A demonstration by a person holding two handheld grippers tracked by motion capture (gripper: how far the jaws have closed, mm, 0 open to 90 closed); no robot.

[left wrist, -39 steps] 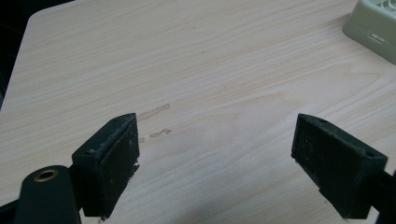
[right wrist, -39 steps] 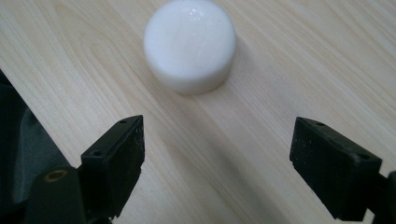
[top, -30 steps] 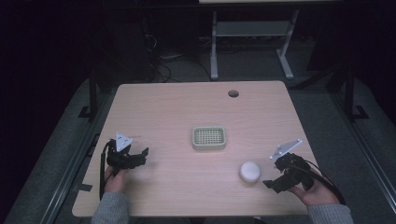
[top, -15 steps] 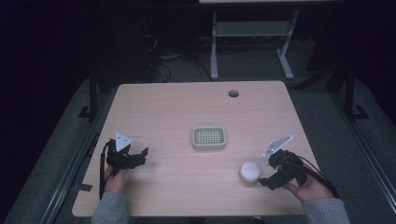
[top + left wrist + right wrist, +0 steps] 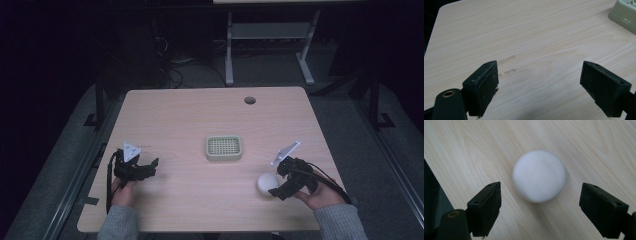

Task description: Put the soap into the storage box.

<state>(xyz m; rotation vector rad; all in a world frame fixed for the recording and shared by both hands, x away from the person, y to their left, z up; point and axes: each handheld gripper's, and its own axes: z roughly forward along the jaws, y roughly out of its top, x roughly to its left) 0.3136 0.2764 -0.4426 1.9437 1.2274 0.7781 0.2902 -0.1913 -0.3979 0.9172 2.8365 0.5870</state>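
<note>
The right gripper (image 5: 540, 207) stood spread with the white ball (image 5: 539, 176) just ahead between its jaws, untouched, while the left gripper (image 5: 540, 85) gaped over bare table (image 5: 536, 37).

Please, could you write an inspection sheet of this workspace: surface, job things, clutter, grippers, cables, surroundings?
Surface: wooden table, faint marks near the left gripper, round hole at the far edge.
Job things: white ball on the table, apart from both jaws; green tray at the centre.
Clutter: nothing seen.
Grippers: left gripper open over bare wood; right gripper open, jaws either side of the ball.
Cables: one trails from each gripper; more lie on the floor behind.
Surroundings: dark room, grey floor, a metal frame beyond.
</note>
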